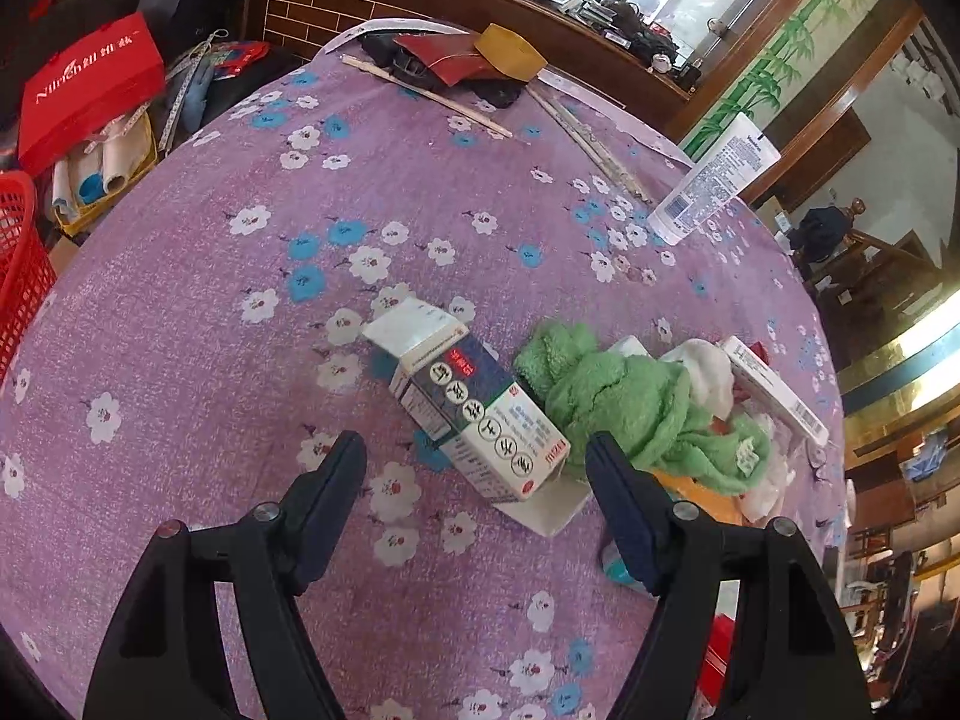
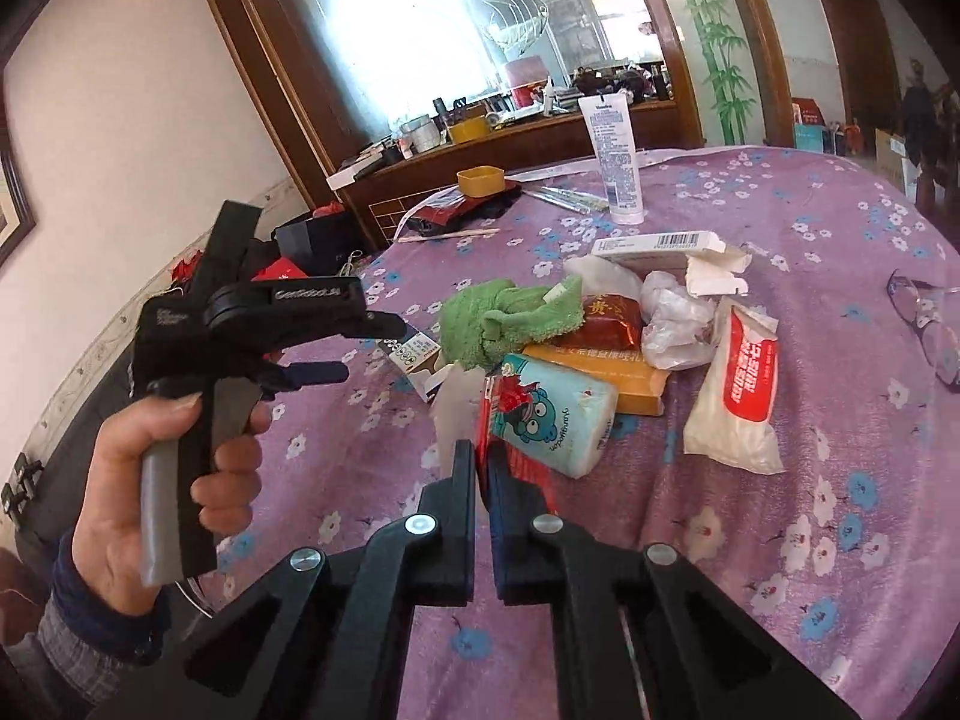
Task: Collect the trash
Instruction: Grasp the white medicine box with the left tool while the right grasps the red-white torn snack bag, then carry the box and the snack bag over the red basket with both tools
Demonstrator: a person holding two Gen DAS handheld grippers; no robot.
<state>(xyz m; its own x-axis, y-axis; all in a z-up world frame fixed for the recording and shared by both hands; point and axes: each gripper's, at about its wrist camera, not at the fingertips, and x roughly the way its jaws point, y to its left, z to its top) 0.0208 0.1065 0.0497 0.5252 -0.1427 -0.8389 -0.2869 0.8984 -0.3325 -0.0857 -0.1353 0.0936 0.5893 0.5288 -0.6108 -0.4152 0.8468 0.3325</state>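
Observation:
A heap of trash lies on the purple flowered tablecloth (image 2: pixel 780 540). It holds a tissue pack (image 2: pixel 558 414), a white packet with a red label (image 2: pixel 744 384), an orange box (image 2: pixel 606 372), crumpled white plastic (image 2: pixel 672 324) and a green cloth (image 2: pixel 510 318). My right gripper (image 2: pixel 480 456) is shut on a red and clear wrapper (image 2: pixel 498 402) at the heap's near edge. My left gripper (image 1: pixel 474 450) is open. An opened medicine box (image 1: pixel 474 414) lies just ahead of it, its near end between the fingers, with neither pad touching it. A hand (image 2: pixel 150 480) holds the left gripper (image 2: pixel 372 348) at the left.
A white lotion tube (image 2: pixel 618 156) stands at the table's far side. Near it lie wooden sticks (image 1: pixel 426 96), a yellow tub (image 2: pixel 480 180) and dark items. Glasses (image 2: pixel 924 324) rest at the right. A red basket (image 1: pixel 18 264) and a red bag (image 1: pixel 84 90) stand beside the table.

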